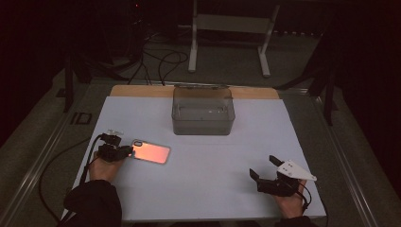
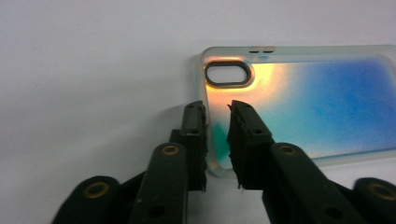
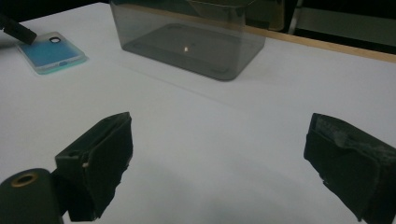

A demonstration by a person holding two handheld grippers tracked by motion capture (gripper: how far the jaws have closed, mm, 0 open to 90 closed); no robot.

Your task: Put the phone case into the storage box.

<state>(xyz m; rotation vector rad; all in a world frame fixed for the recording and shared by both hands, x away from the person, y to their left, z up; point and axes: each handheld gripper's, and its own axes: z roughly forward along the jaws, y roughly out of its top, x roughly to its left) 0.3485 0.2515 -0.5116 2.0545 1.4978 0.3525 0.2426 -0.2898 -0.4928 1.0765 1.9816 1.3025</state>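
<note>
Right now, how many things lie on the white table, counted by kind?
Iridescent orange-blue plastic phone case: 1
Clear grey rectangular plastic box: 1
Total: 2

Left gripper (image 1: 126,152) low at the table's left side, held in the person's left hand (image 1: 101,168), dark sleeve (image 1: 92,203) coming in from the bottom left. Jaws point right across the table, narrowly parted, a slim gap between the pads in the left gripper view (image 2: 217,140); contact with what lies between them cannot be told. Cable trails back from it along the forearm.

Right gripper (image 1: 265,169) at the lower right, held in the right hand (image 1: 291,203), grey three-cornered plate on top. Jaws spread wide, pointing up-left, hovering close over the surface with nothing between them (image 3: 217,158).
</note>
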